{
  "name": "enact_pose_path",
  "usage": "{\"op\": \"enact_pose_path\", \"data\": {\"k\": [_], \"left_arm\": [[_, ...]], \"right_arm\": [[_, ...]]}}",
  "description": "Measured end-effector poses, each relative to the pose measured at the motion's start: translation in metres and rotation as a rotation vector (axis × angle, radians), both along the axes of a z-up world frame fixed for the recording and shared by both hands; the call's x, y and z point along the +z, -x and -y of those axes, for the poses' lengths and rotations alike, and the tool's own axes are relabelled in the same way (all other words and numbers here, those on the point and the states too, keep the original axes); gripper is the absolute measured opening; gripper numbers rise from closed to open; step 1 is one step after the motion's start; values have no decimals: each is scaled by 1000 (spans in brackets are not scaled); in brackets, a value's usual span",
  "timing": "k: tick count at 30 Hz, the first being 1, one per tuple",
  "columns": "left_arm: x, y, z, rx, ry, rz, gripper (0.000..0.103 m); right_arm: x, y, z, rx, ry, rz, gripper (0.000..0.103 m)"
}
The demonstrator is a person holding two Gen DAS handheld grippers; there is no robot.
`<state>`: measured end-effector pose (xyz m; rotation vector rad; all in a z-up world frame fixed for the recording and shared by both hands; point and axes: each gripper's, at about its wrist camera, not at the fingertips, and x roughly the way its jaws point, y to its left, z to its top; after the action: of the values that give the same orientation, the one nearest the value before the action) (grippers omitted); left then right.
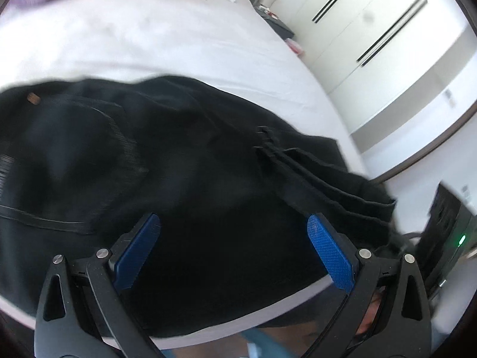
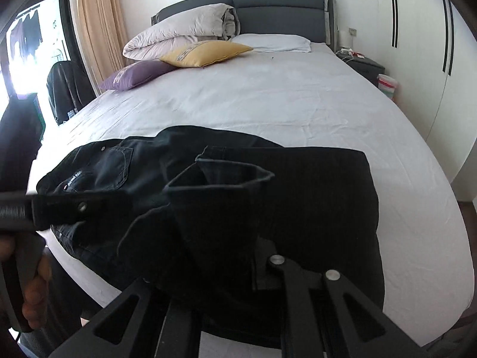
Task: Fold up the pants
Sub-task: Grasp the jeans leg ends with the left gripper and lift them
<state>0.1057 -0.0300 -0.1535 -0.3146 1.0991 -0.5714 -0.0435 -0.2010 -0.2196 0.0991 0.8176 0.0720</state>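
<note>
In the left wrist view, the black pants [image 1: 179, 164] are spread across the near part of the bed [image 1: 149, 47], directly ahead of and beneath the left claw [image 1: 234, 238]. The claw is held wide apart, its blue pads [image 1: 331, 253] bare, and nothing is gripped between them; whether the tips touch the cloth cannot be told. The hems of the legs are seen to the right of the claw, stacked near the bed's edge. White wardrobe doors [image 1: 372, 38] are seen at the right.

In the right wrist view, the pants [image 2: 313, 194] lie on the near part of the white bed [image 2: 268, 95]. A leg hem is lifted toward the camera and is draped over the right claw [image 2: 220, 271], whose fingertips are hidden by the cloth; how far it is closed cannot be told. A yellow pillow [image 2: 205, 52] and a purple pillow [image 2: 137, 74] are seen near the grey headboard [image 2: 277, 9].
</note>
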Motion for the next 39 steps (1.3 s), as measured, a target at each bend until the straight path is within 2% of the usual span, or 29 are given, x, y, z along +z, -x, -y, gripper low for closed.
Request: {"op": "enact_pose_path", "data": {"k": [4, 9, 13, 16, 22, 26, 32, 36, 39], "left_arm": [[-7, -14, 15, -24, 111, -78, 101], [-10, -38, 29, -30, 224, -154, 101], [-16, -54, 37, -26, 230, -227, 101], [-18, -52, 29, 9, 294, -260, 101], [-27, -48, 18, 32, 372, -340, 101], [-33, -49, 8, 71, 465, -393, 101], [-43, -52, -6, 100, 566, -460, 101], [-43, -48, -10, 84, 549, -467, 101], [-43, -52, -7, 89, 550, -476, 101]], "right_arm": [[3, 5, -3, -5, 9, 21, 9], [10, 6, -6, 8, 85, 64, 9], [13, 11, -10, 10, 147, 104, 9], [16, 9, 3, -32, 98, 110, 9], [20, 8, -7, -9, 164, 140, 9], [15, 15, -22, 35, 279, 157, 9], [8, 30, -54, 127, 546, 237, 9], [9, 34, -60, 145, 590, 273, 9], [12, 33, -56, 126, 584, 283, 9]]}}
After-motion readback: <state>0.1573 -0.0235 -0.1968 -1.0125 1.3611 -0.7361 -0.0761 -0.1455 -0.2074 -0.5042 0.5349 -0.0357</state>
